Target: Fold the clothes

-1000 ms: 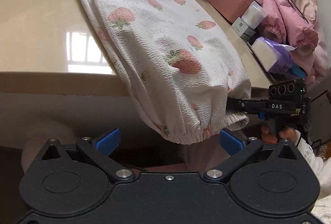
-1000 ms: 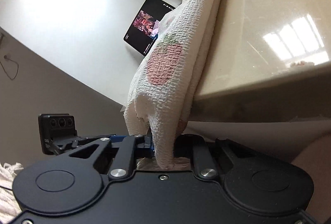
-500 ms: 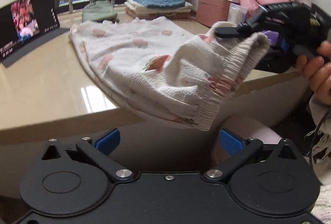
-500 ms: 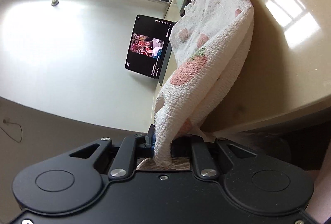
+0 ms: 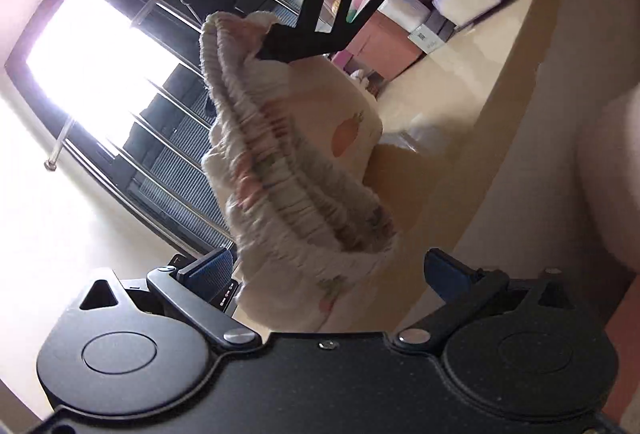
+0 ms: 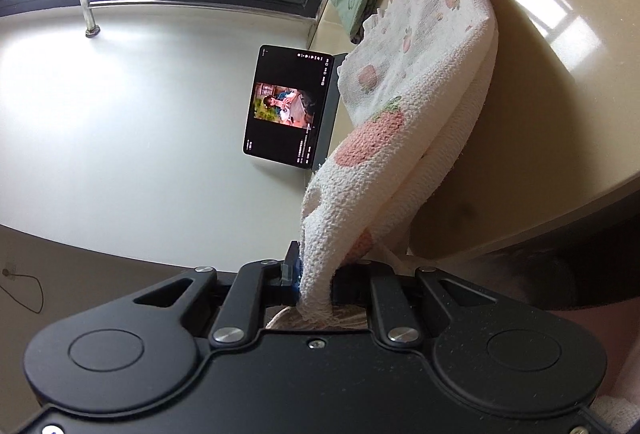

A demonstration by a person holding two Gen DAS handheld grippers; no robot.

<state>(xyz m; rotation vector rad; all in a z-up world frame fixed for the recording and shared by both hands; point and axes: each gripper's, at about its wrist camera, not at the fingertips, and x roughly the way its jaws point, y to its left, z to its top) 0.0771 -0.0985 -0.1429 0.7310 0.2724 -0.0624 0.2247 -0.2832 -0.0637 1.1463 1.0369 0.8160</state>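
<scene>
Right wrist view: right gripper (image 6: 316,284) clenched on strawberry-print garment (image 6: 416,81) | garment lifted, far end lying on beige table (image 6: 560,81) | tablet (image 6: 290,111) standing beyond | left wrist view: left gripper (image 5: 328,276) spread wide, grasping nothing | elastic waistband (image 5: 288,169) hanging just above it.

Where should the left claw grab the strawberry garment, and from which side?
Take the gathered elastic hem, the thick ruffled band hanging between the open left claw and the right claw, which already pinches one end. Come straight forward at the free end nearest the blue pads; that band is bunched and sits right ahead of the open jaws.
</scene>
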